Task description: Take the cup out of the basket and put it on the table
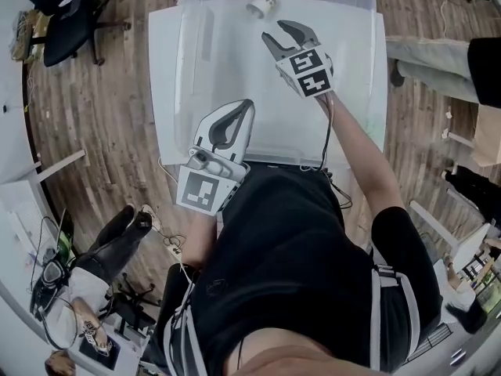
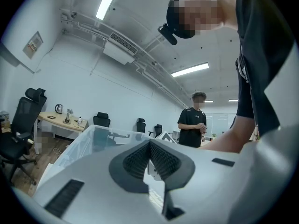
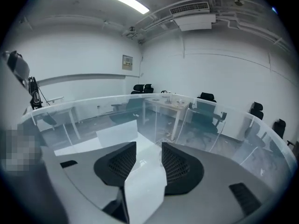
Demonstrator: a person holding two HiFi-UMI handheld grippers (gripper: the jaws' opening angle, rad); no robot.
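A white cup (image 1: 262, 5) lies on its side at the far end of a clear plastic basket (image 1: 196, 61), which stands on a white table (image 1: 160, 69). My right gripper (image 1: 275, 30) hovers over the basket just short of the cup, pointing down and away, jaws open with nothing between them. In the right gripper view the right gripper (image 3: 148, 146) shows only the basket's clear walls (image 3: 201, 120) and the white table below; the cup is out of sight. My left gripper (image 1: 248, 105) is held near the basket's front edge with its pads touching and nothing in them, as the left gripper view (image 2: 149, 141) confirms.
A wooden floor surrounds the table. A black office chair (image 1: 70, 14) stands at the far left. A seated person's legs (image 1: 117, 237) are at the lower left and another person's leg (image 1: 434, 61) at the right. A person (image 2: 192, 125) stands beyond the basket.
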